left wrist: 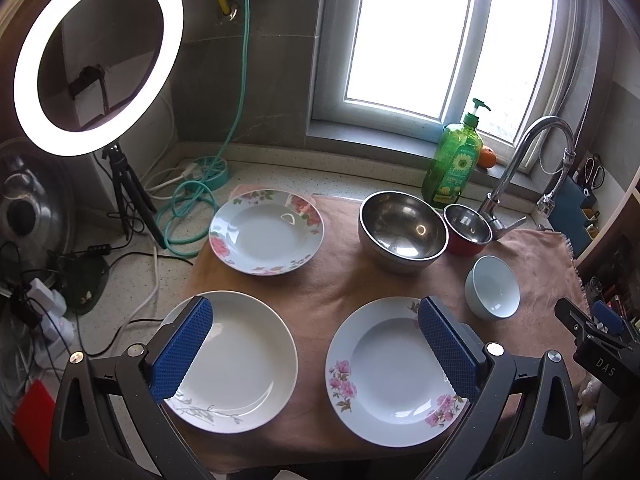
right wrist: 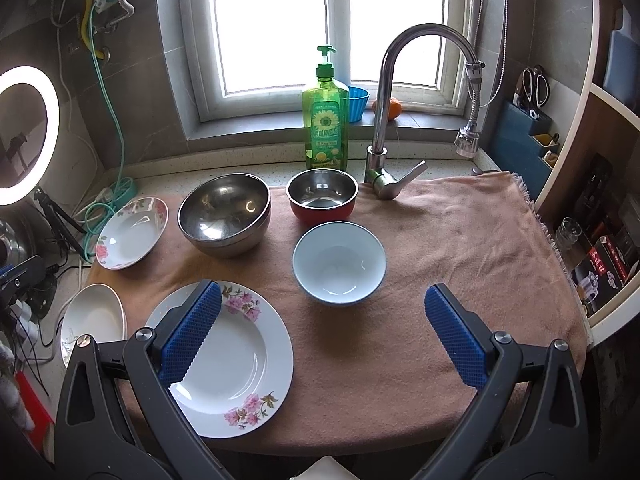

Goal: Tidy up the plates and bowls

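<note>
Both the left hand-held gripper (left wrist: 316, 344) and right hand-held gripper (right wrist: 324, 332) hover wide open and empty above the bench (right wrist: 460, 248). Three plates (left wrist: 386, 364) sit at nine o'clock, three bowls (right wrist: 339, 263) at twelve; stacking likely goes best with firm rim grips, largest first.

pink blossoms edge the white plate (right wrist: 240, 364) at six o'clock; grey sprigs mark the white plate (left wrist: 236, 360) at nine o'clock.
</note>
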`<move>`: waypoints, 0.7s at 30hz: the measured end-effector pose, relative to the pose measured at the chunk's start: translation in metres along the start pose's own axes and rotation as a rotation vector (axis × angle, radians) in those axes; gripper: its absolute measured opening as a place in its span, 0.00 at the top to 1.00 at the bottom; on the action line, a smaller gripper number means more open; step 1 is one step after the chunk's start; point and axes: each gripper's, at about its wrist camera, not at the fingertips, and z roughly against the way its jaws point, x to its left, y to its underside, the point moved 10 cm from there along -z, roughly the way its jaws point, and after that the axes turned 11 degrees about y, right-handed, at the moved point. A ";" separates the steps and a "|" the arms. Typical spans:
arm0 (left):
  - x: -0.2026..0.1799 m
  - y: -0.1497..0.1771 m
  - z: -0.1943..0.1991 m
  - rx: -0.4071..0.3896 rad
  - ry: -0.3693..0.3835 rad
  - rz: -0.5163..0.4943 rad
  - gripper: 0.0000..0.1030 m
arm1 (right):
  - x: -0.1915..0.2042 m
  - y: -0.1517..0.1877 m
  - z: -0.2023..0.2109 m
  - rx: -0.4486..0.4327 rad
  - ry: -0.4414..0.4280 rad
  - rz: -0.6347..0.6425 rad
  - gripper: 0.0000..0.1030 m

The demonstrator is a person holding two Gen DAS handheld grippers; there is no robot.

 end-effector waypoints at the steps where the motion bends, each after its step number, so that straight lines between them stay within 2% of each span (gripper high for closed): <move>1: -0.001 -0.001 0.000 0.000 0.002 0.000 0.01 | 0.000 0.000 0.000 0.000 0.000 0.000 0.00; 21: -0.001 -0.006 0.004 -0.012 0.010 0.010 0.01 | 0.002 -0.005 0.002 -0.002 -0.004 0.005 0.00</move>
